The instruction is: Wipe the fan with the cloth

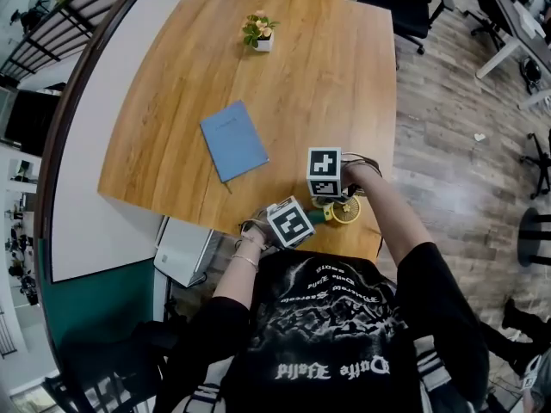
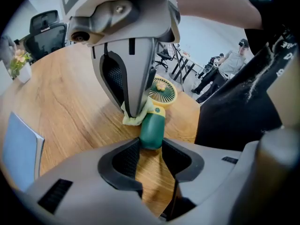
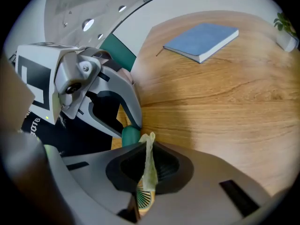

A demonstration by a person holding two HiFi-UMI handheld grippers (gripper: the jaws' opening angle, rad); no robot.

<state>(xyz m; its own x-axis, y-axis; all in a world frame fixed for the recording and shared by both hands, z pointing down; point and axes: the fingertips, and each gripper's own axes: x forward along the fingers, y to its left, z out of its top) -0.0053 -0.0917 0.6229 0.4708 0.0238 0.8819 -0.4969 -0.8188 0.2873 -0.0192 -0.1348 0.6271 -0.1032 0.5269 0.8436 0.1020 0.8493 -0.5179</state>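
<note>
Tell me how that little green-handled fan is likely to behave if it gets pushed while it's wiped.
The fan looks small and plastic, so probably light and easily shoved; the left hand-held gripper on its handle should steady it. Its rounded handle might roll if released. The thin grille looks delicate, so press the cloth gently.

A blue notebook (image 1: 233,140) is seen lying flat near the middle of a wooden table (image 1: 344,67). A small potted plant (image 1: 259,32) is set near the table's far edge.
</note>
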